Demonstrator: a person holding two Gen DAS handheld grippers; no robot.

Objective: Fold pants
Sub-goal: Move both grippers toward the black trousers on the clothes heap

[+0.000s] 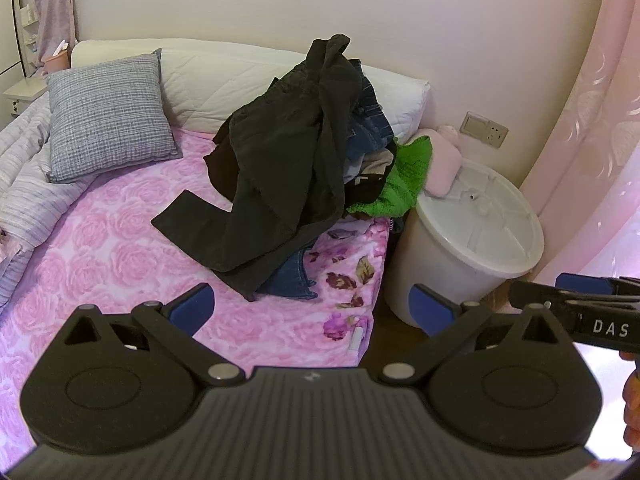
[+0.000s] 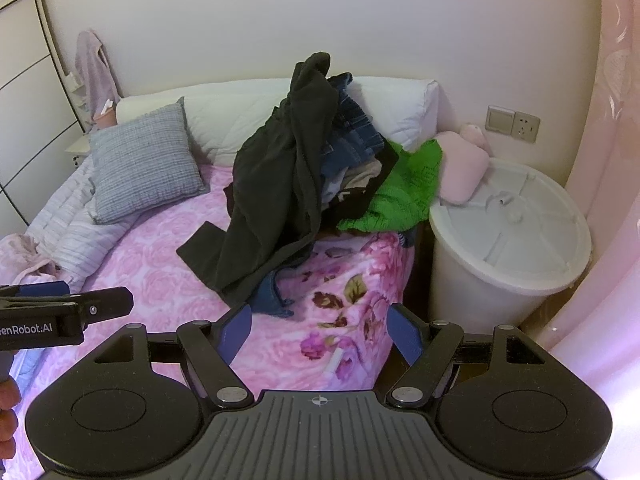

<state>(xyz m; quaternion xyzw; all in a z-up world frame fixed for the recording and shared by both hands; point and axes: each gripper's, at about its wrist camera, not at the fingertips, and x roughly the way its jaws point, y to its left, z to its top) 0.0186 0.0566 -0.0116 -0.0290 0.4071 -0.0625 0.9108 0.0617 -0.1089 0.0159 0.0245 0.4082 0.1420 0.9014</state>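
Note:
Dark grey-black pants [image 1: 280, 168] drape over a heap of clothes on the bed, one leg spilling down onto the pink rose blanket [image 1: 100, 264]; the right wrist view shows the same pants [image 2: 272, 184]. Blue jeans [image 1: 294, 276] stick out below them. My left gripper [image 1: 310, 310] hangs open above the bed's near corner, short of the pile, with nothing between its blue pads. My right gripper [image 2: 320, 330] is open too, empty, over the flowered corner of the bed. Each gripper shows at the edge of the other's view.
The heap also holds denim [image 1: 370, 120] and a green knit [image 1: 408, 180]. A grey cushion [image 1: 108, 116] and white pillows [image 1: 224, 76] lie at the headboard. A white lidded bin [image 1: 472, 248] with a pink plush [image 1: 442, 168] on it stands right of the bed, by a pink curtain [image 1: 592, 128].

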